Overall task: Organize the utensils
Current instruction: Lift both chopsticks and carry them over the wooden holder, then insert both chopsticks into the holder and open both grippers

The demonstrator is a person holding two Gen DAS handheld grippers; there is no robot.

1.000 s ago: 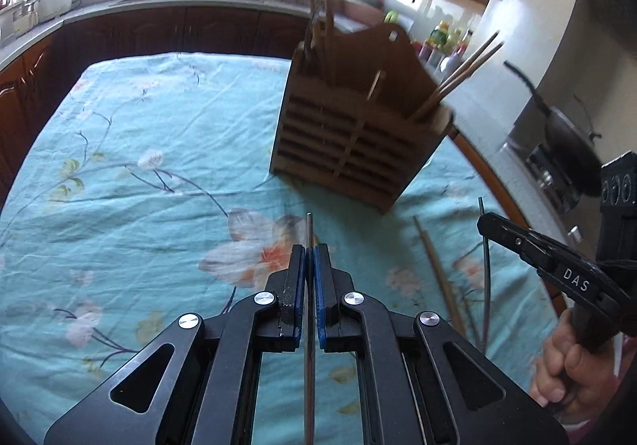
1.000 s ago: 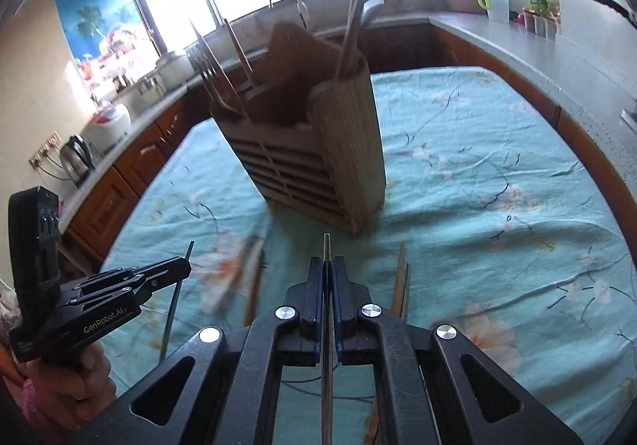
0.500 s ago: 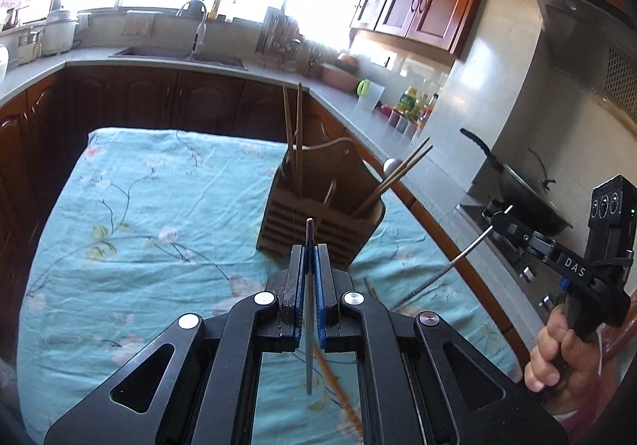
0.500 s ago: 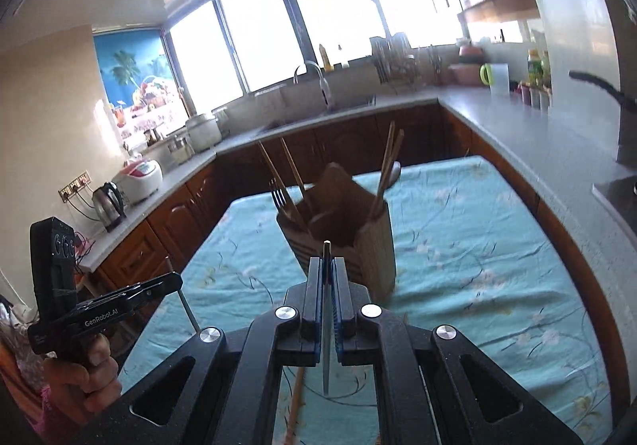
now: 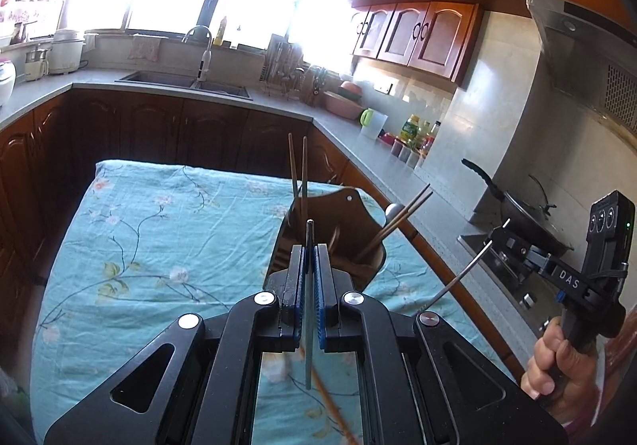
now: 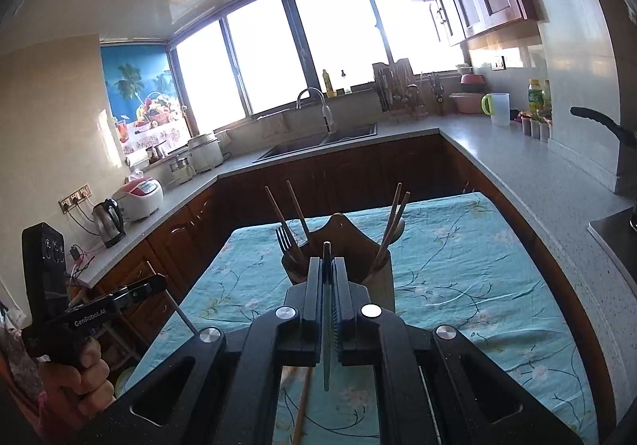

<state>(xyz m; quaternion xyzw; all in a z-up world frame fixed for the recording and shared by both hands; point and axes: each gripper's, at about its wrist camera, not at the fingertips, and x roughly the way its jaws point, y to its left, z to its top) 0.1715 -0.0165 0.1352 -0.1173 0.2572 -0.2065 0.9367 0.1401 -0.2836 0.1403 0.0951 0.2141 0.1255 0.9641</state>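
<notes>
Above the near part of the tabletop [image 5: 131, 230], which is covered by a teal floral cloth, both grippers hang in the air, each pinching a thin metal chopstick. The left gripper [image 5: 309, 262] has its fingers [image 5: 296, 285] pressed together on the left metal chopstick [image 5: 308, 325], whose tip sticks up just past the blue pads while the rest hangs down between the black frames. From the right wrist view the same gripper appears at the left edge, held in a hand [image 6: 79, 373], with the chopstick slanting down out of it.

The right gripper [image 6: 327, 274] likewise has its fingers [image 6: 314, 297] closed on the right metal chopstick [image 6: 326, 325], and it shows at the right of the left wrist view with the thin rod angled down and to the left.

Beyond both grippers, toward the far right part of the tabletop, stands the wooden utensil holder [image 6: 350, 242]. A pair of wooden chopsticks [image 6: 286, 214] and a dark fork [image 6: 284, 240] stand in its left compartment; another pair of wooden chopsticks [image 6: 394, 222] leans out of its right compartment. One loose wooden chopstick [image 6: 302, 401] lies on the cloth at the near edge, under the grippers. A sink [image 6: 326, 140] sits in the counter beyond the tabletop.
</notes>
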